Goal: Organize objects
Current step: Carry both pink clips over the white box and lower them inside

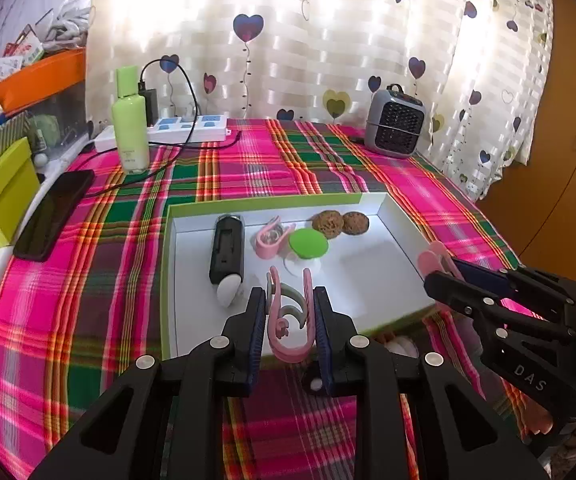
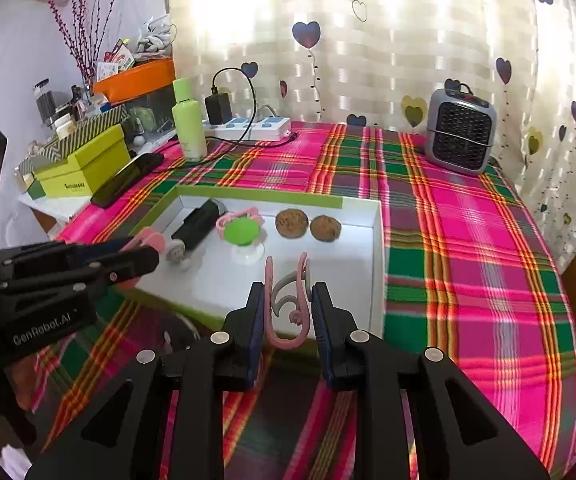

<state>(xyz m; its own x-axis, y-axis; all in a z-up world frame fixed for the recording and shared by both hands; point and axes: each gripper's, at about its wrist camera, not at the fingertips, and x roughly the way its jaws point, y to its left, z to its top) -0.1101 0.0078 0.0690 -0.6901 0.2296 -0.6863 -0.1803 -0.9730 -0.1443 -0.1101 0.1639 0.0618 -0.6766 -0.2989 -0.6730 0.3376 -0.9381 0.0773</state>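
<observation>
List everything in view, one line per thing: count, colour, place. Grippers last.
tray: 1, white with green rim, on the plaid cloth
cookies: 2, brown, tray's far side
black device: 1, black with white tip, tray's left part
green-topped item: 1, green on white base, tray's middle
pink clip in tray: 1, beside the green-topped item
bottle: 1, light green, far left of cloth
power strip: 1, white and blue, by the curtain
heater: 1, grey, far right
phone: 1, black, left edge
left gripper: shut on a pink clip
right gripper: shut on another pink clip
</observation>
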